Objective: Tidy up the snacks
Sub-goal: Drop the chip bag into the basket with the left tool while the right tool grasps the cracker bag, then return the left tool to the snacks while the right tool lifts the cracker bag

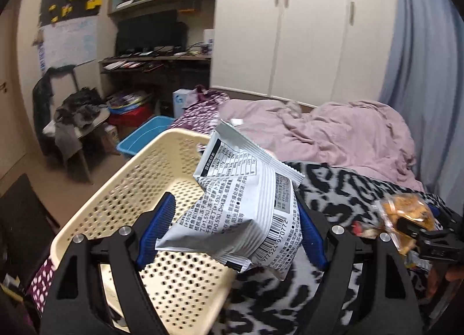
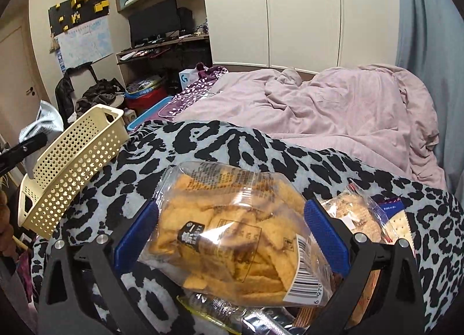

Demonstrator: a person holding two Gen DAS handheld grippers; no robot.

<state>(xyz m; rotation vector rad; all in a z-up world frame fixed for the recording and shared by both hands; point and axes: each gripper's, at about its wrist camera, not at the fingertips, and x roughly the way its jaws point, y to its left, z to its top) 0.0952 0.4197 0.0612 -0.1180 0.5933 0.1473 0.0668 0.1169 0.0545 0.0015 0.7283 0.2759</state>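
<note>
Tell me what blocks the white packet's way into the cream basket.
Nothing visible does. The left claw holds the white packet right over the cream basket's open top, at its near rim. The basket looks empty.

Your white packet carries a barcode at its 5 o'clock corner with digits reading roughly 977524 970772, plus a nutrition table and Chinese print including "DHA". Your clear snack bag shows a barcode ending in "970". The white box at 11 o'clock bears a "G" logo.
</note>
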